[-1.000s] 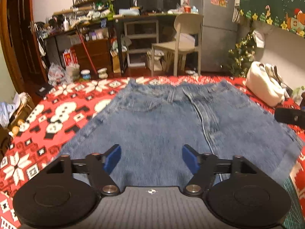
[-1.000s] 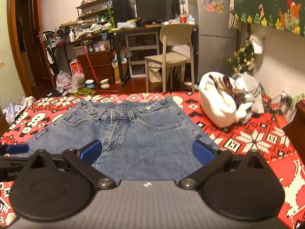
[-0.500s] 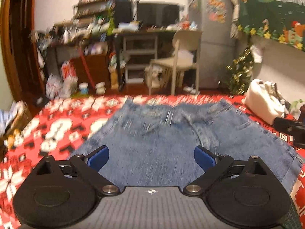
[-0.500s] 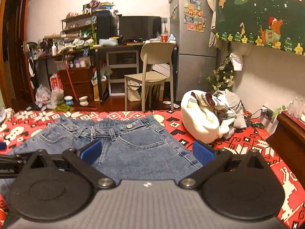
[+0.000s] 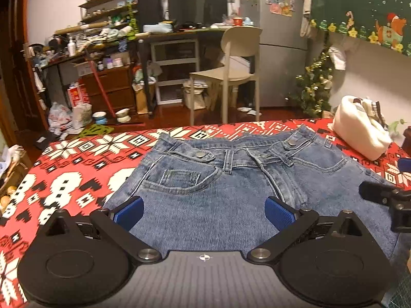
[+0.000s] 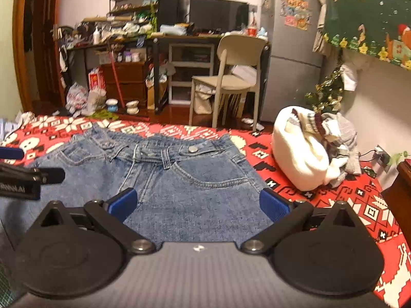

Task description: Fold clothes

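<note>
Blue denim jeans (image 5: 218, 187) lie flat on the red snowflake-patterned cloth (image 5: 77, 169), left of the white clothes pile (image 6: 305, 156), while left tongs (image 5: 203, 211) and right tongs (image 6: 197, 204) hover above them, both spread wide and empty.

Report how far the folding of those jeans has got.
Done: the jeans lie spread flat, waistband away, on the red patterned cover. In hand: nothing; the left gripper and right gripper hover open above the denim. Left: every fold, plus the clothes pile beside them.
</note>
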Demonstrator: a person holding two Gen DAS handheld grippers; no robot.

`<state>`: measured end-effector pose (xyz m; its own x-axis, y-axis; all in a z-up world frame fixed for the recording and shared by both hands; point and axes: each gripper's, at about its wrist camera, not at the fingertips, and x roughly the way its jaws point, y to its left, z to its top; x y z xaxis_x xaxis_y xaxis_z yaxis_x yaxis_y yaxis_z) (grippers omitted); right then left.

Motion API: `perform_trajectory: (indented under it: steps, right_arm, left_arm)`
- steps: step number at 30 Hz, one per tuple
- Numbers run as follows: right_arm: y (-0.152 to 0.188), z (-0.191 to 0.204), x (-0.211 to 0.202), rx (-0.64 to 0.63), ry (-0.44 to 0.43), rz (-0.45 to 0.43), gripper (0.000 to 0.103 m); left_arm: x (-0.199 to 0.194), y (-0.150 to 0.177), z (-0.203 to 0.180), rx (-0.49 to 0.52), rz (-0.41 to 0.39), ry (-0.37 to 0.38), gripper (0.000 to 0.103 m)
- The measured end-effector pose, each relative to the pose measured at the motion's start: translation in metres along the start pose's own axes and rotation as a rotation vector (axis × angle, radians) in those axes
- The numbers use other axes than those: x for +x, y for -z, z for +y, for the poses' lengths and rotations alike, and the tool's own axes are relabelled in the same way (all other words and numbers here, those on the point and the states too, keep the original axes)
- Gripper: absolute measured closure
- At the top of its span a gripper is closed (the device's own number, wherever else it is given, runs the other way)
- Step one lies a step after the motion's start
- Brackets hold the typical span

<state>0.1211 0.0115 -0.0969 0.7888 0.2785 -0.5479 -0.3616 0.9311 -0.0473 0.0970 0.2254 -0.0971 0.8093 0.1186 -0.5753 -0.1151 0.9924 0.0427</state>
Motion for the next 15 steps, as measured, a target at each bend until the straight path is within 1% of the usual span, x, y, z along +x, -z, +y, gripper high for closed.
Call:
perform_trajectory:
  steps: [3,5,7,8,9,10,11,12,13,14,15]
  right_arm:
    - [-0.004,-0.005,0.006,-0.005,-0.038,0.024,0.001]
    - [-0.008,-0.011,0.011,0.029,-0.066,0.030,0.001]
    - [-0.012,-0.020,0.017,0.080,-0.083,0.039,0.004]
    - [-0.013,-0.025,0.022,0.107,-0.089,0.046,0.006]
    - [-0.015,-0.030,0.026,0.131,-0.094,0.052,0.011]
    - [-0.016,-0.035,0.031,0.149,-0.093,0.058,0.017]
    - [-0.018,-0.040,0.036,0.167,-0.091,0.064,0.019]
    - [-0.020,-0.045,0.041,0.185,-0.090,0.070,0.026]
    - [-0.021,-0.050,0.046,0.200,-0.087,0.076,0.036]
    - [-0.022,-0.054,0.051,0.205,-0.080,0.080,0.041]
    - [-0.024,-0.058,0.056,0.210,-0.073,0.084,0.051]
  left_arm:
    - [0.002,-0.003,0.007,0.024,-0.004,0.016,0.008]
    - [0.006,-0.006,0.012,0.044,-0.005,0.025,0.009]
    - [0.015,-0.008,0.017,0.058,0.011,0.021,0.016]
    - [0.020,-0.009,0.020,0.053,0.019,0.021,0.022]
    - [0.024,-0.010,0.025,0.041,0.026,0.027,0.025]
    - [0.029,-0.011,0.030,0.030,0.032,0.034,0.025]
    - [0.033,-0.012,0.035,0.018,0.036,0.041,0.026]
    - [0.037,-0.013,0.040,0.007,0.041,0.048,0.030]
    - [0.040,-0.013,0.044,-0.001,0.044,0.051,0.032]
    - [0.043,-0.013,0.047,-0.006,0.046,0.050,0.037]
    - [0.046,-0.013,0.052,-0.016,0.050,0.052,0.042]
